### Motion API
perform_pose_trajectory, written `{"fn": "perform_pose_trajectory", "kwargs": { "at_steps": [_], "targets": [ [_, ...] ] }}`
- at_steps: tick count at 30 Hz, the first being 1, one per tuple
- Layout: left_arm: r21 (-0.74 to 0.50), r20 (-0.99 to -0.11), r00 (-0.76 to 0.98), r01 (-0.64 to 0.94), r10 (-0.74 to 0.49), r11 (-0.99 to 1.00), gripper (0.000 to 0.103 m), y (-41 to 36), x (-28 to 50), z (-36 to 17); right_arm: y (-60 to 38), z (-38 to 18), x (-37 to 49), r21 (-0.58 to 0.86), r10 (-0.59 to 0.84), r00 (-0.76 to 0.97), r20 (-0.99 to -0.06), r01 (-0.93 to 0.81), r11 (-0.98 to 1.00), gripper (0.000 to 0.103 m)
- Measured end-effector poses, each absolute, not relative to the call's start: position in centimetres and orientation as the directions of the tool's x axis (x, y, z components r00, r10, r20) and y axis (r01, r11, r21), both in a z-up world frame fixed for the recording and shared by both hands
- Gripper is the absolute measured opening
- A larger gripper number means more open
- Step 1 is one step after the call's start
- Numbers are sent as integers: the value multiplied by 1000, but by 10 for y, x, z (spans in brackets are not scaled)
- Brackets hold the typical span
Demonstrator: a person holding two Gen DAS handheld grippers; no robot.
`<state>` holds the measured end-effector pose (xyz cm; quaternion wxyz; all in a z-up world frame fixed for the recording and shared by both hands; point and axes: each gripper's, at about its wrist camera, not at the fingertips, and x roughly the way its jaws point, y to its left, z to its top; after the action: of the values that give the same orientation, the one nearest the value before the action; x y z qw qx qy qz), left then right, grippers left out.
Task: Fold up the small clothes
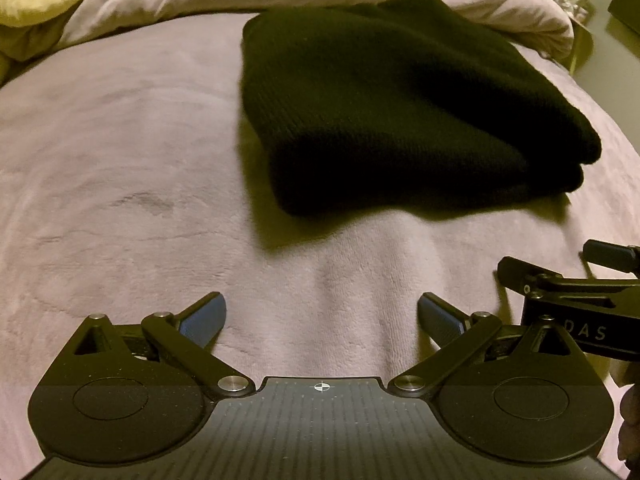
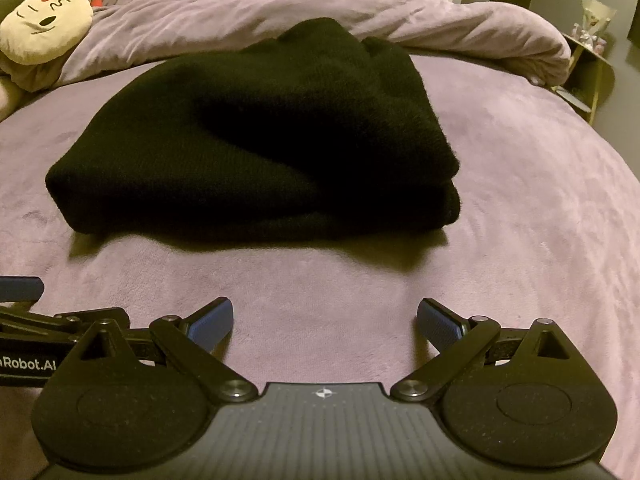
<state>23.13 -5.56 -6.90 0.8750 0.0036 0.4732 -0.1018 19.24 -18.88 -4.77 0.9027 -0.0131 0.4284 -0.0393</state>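
A folded black sweater (image 2: 256, 136) lies on the purple bed (image 2: 520, 240). Left claw (image 1: 322, 320) and right claw (image 2: 325, 322) hover side by side near it, both spread wide and holding nothing.

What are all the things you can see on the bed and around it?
black knitted garment: one, black, folded in layers, lying on the bed ahead of both tongs
bed cover: one, mauve, spread under the garment
duvet: one, mauve, bunched up behind the garment
face cushion: one, cream with a red heart, far left by the duvet
small shelf: one, yellowish, beside the bed at far right, with small pale things too blurred to name
left tongs: one, black with blue pads, open, empty, low over the cover
right tongs: one, black with blue pads, open, empty, beside the left tongs
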Motion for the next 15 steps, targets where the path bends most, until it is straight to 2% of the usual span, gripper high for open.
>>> {"fn": "perform_pose_trajectory", "kwargs": {
  "at_steps": [15],
  "targets": [
    [-91,-830,529,181,-175,979,103,-57,231,-70,-188,-49,194,-56,-81,627,-775,59,997,99]
  ]
}}
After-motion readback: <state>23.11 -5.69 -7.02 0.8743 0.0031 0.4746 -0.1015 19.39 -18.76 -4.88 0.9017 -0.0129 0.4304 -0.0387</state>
